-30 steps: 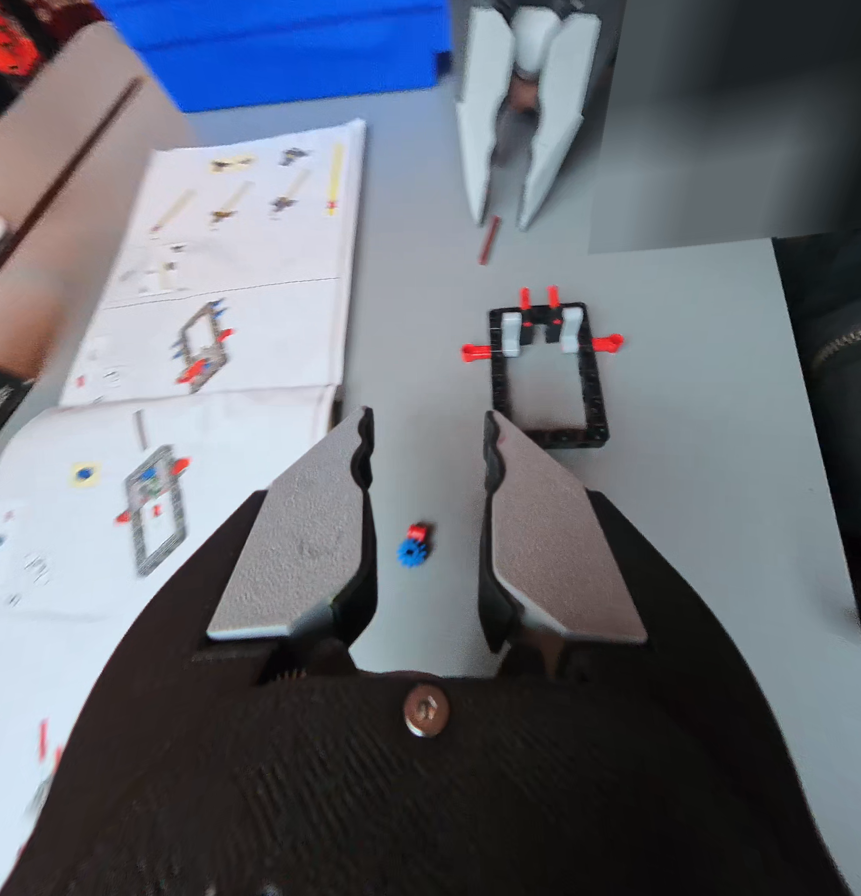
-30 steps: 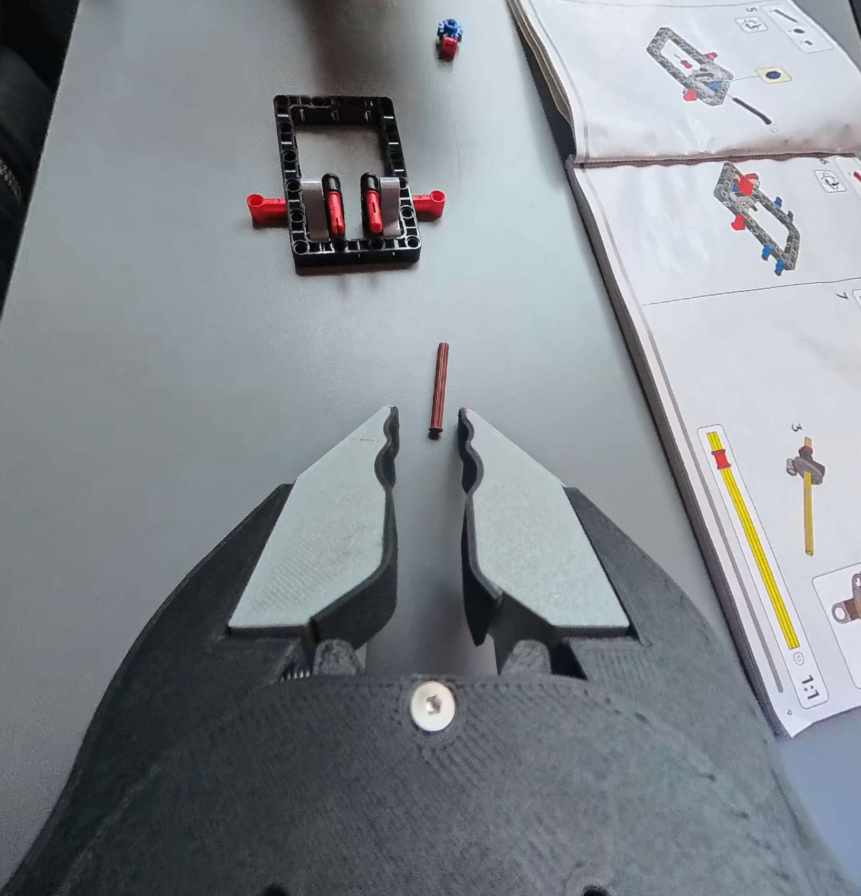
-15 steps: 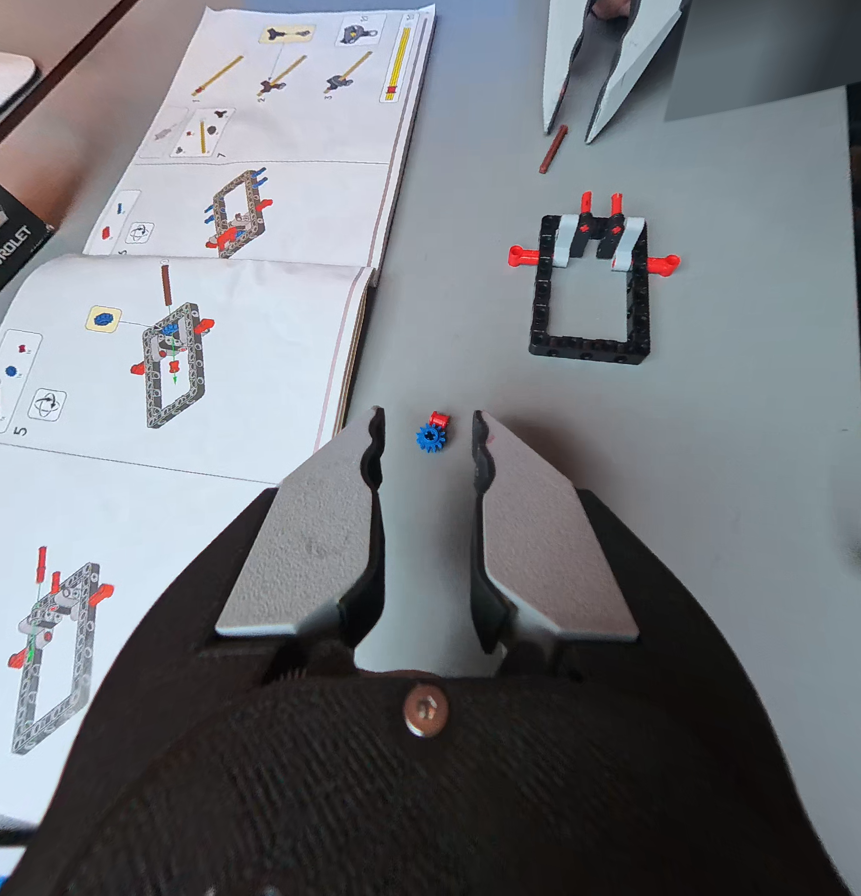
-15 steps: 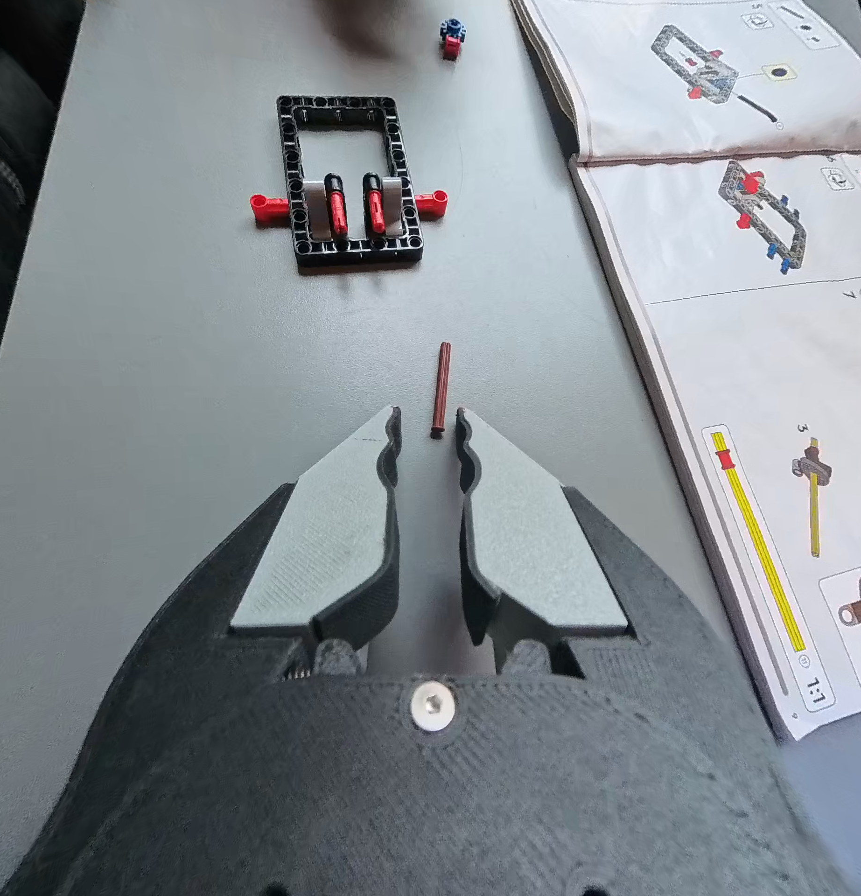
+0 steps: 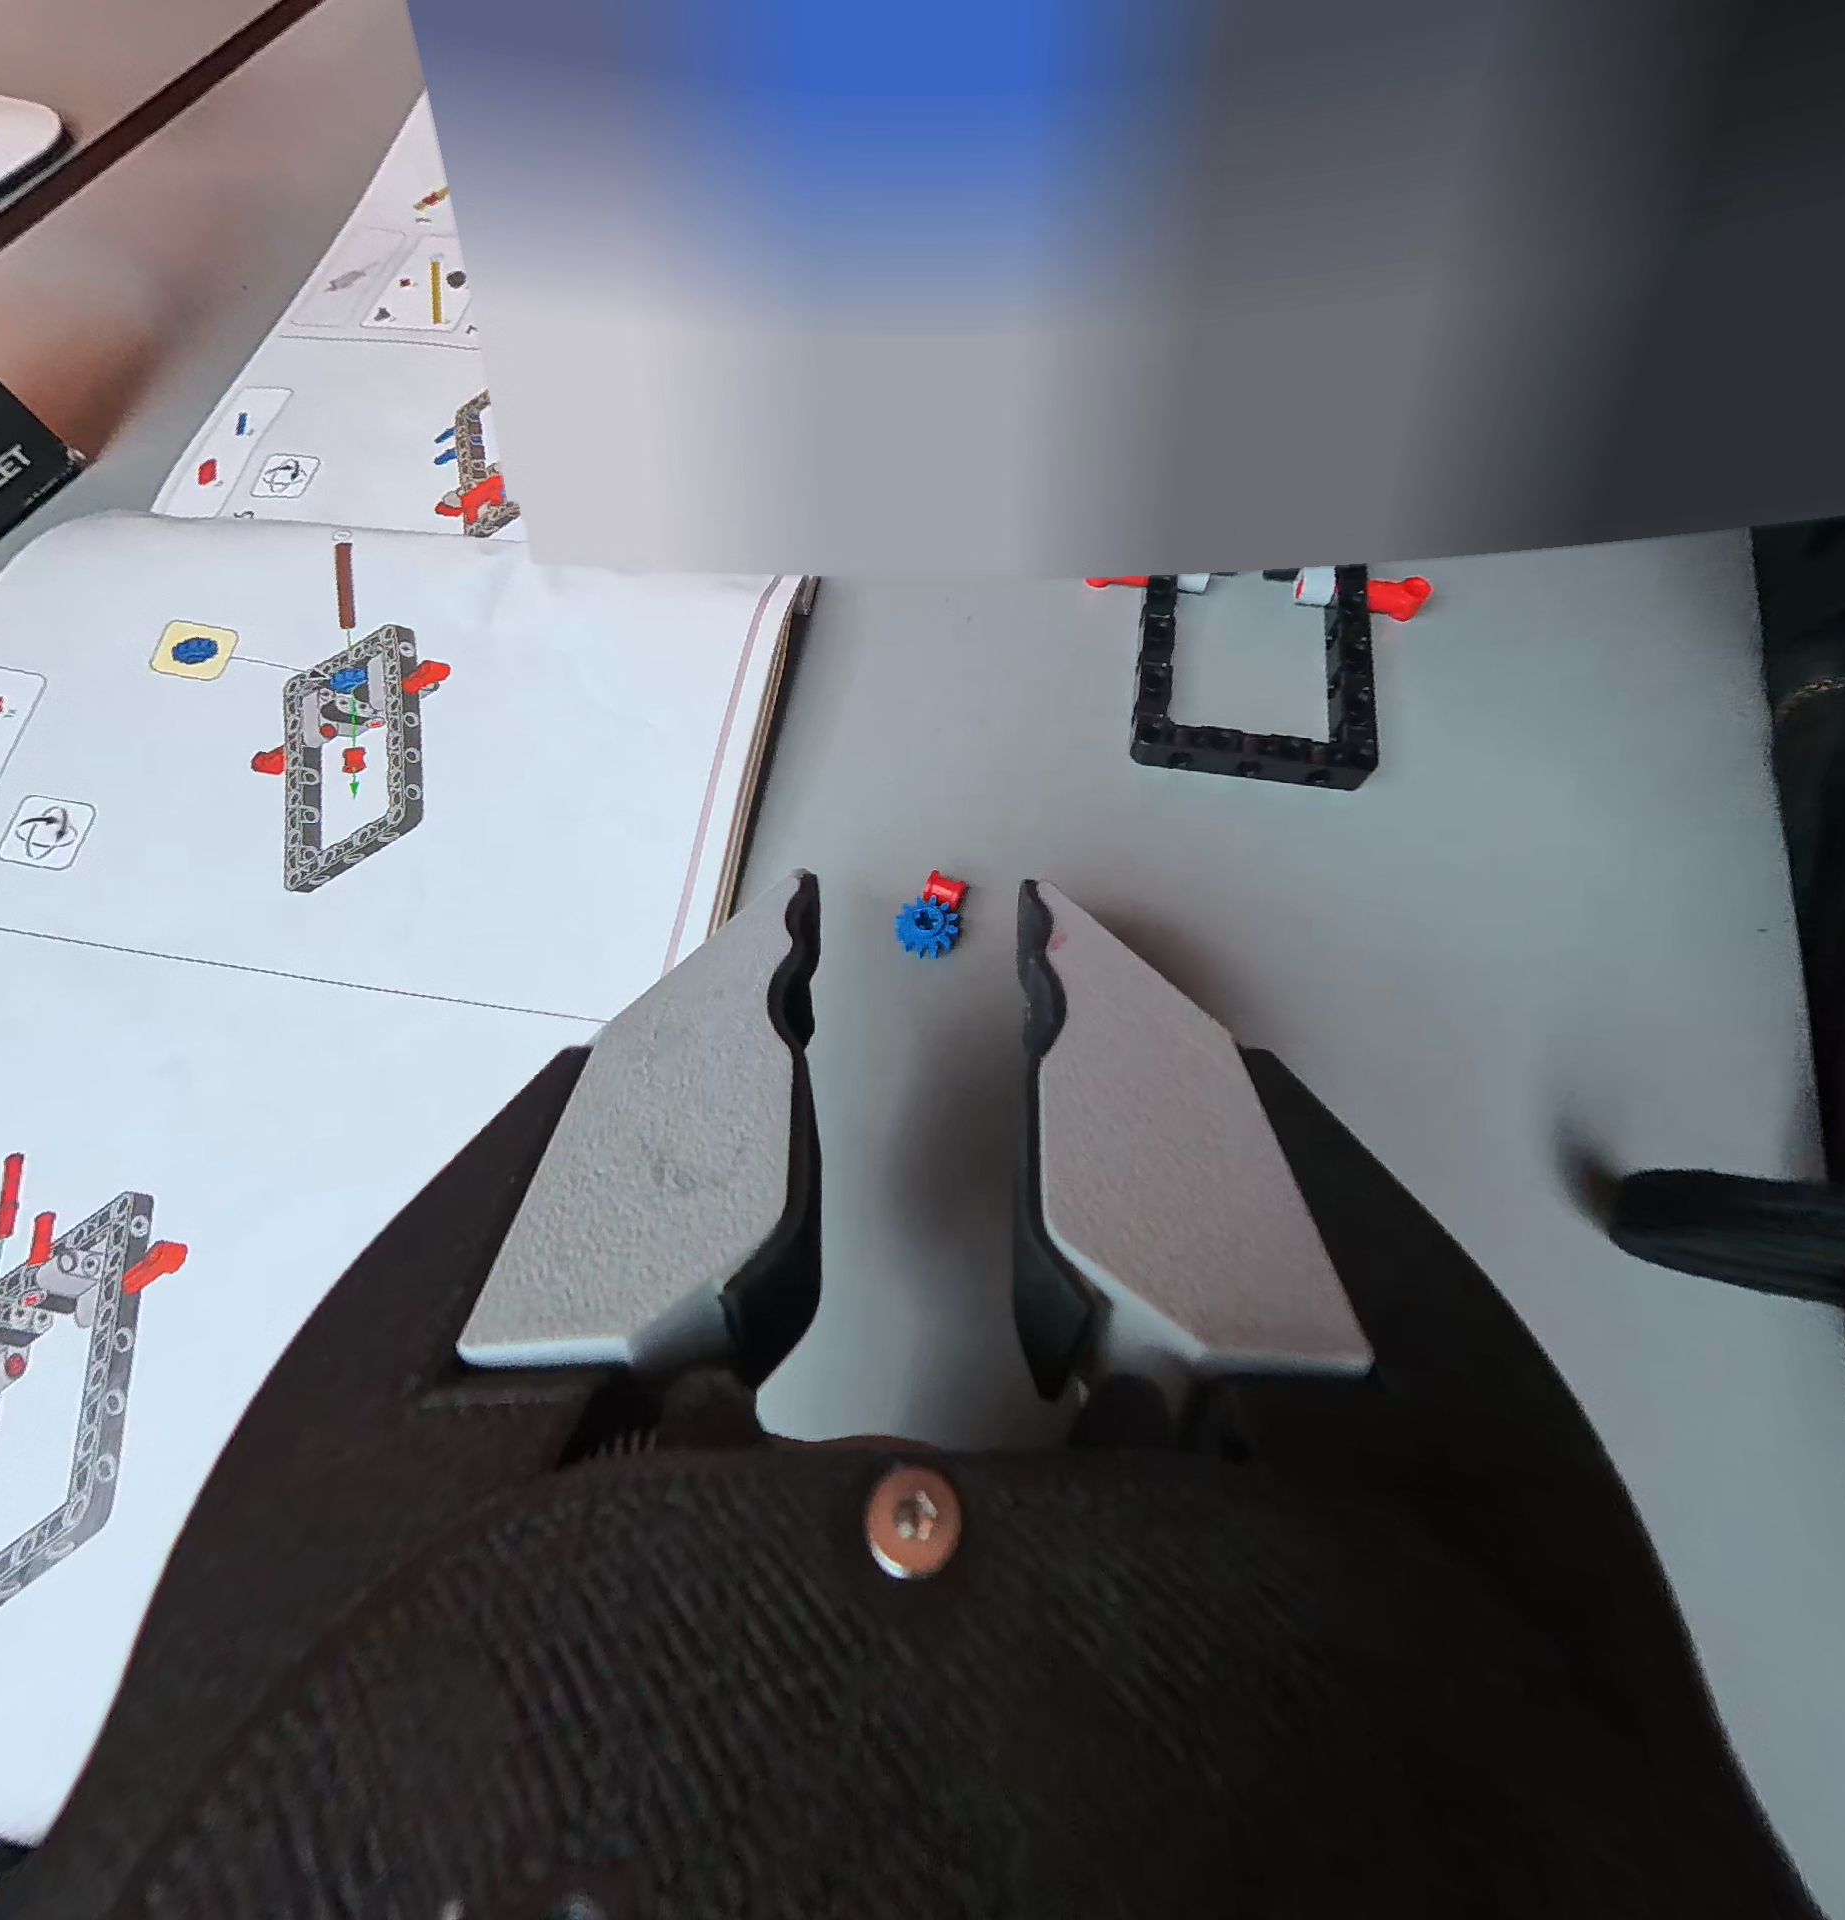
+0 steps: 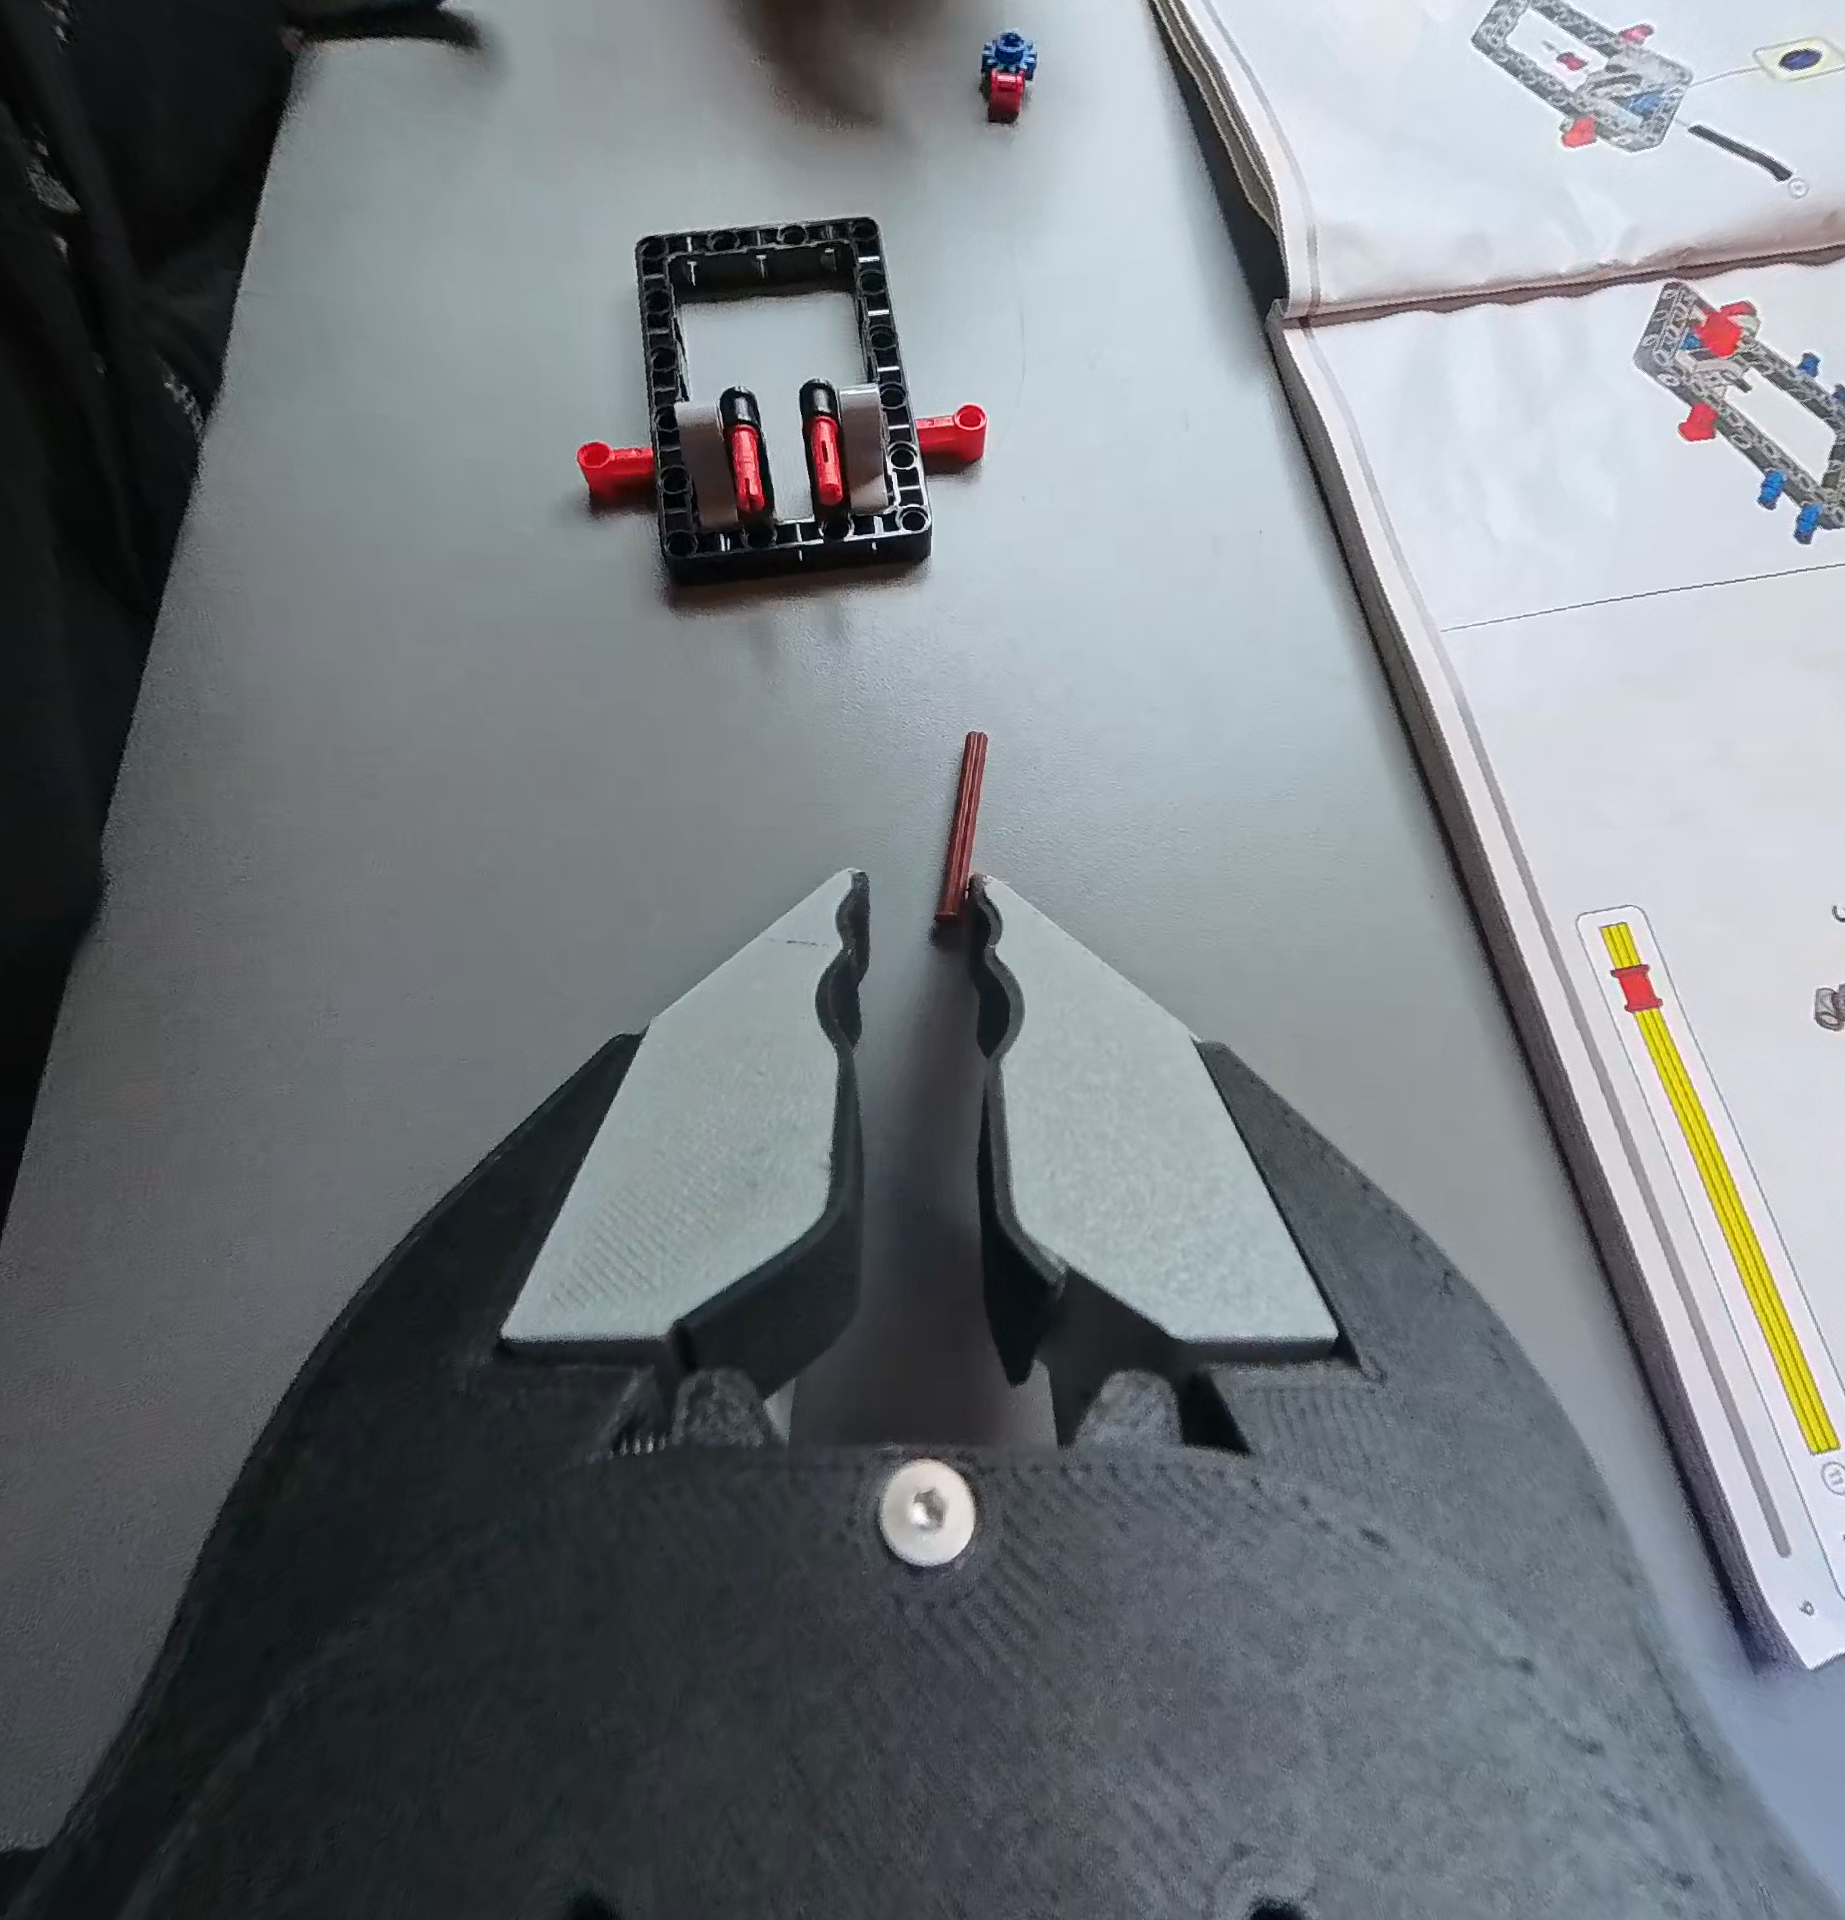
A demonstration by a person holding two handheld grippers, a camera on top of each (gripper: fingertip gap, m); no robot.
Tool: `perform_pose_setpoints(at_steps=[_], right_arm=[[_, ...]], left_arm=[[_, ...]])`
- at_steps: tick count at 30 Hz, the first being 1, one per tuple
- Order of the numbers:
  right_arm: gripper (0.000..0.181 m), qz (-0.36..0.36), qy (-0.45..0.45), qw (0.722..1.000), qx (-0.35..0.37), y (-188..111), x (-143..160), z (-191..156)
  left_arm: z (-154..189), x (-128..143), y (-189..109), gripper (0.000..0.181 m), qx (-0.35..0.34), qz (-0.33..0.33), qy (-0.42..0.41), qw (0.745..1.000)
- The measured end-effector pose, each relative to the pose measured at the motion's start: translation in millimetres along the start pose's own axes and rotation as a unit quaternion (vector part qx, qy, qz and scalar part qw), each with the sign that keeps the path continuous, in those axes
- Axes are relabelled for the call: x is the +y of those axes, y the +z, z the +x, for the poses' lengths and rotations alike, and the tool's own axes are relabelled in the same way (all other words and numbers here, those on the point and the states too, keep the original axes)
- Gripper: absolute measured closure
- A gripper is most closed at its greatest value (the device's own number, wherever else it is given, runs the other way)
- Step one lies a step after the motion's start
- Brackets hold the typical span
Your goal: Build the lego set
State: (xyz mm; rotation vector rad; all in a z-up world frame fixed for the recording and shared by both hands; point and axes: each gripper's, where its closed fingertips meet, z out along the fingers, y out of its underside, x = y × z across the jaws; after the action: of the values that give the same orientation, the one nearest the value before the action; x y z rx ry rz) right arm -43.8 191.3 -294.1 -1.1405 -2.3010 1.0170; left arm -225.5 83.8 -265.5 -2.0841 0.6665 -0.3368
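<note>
A black rectangular Lego frame point(image 6: 783, 400) with red pins and two grey pieces lies on the grey table; it also shows in the left wrist view point(image 5: 1256, 675), partly hidden. A small blue gear point(image 5: 927, 926) with a red bush point(image 5: 944, 889) beside it lies between the tips of my open left gripper point(image 5: 918, 914); the pair also shows far off in the right wrist view point(image 6: 1007, 64). A dark red axle point(image 6: 962, 826) lies on the table, its near end at the right fingertip of my open right gripper point(image 6: 918, 899).
An open instruction booklet point(image 5: 378, 790) lies left of the left gripper and on the right in the right wrist view point(image 6: 1624, 520). A dark box corner point(image 5: 4, 478) sits at far left. The table edge point(image 5: 1801, 935) and dark clothing point(image 6: 66, 364) lie beyond the frame. Left tips to right tips: about 20 cm.
My left gripper drew back until the blue gear and red bush sit between its fingertips. The right gripper shifted slightly, so the axle's end now sits against its right fingertip.
</note>
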Motion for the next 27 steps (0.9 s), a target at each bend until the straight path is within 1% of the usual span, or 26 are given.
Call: perform_pose_setpoints(at_steps=[27], right_arm=[[0.166, -0.001, -0.009, 1.0, 0.006, 0.9, 0.0, 0.0]], left_arm=[[0.1, 2.6, 2.0, 0.146, -0.008, -0.011, 0.009, 1.0]])
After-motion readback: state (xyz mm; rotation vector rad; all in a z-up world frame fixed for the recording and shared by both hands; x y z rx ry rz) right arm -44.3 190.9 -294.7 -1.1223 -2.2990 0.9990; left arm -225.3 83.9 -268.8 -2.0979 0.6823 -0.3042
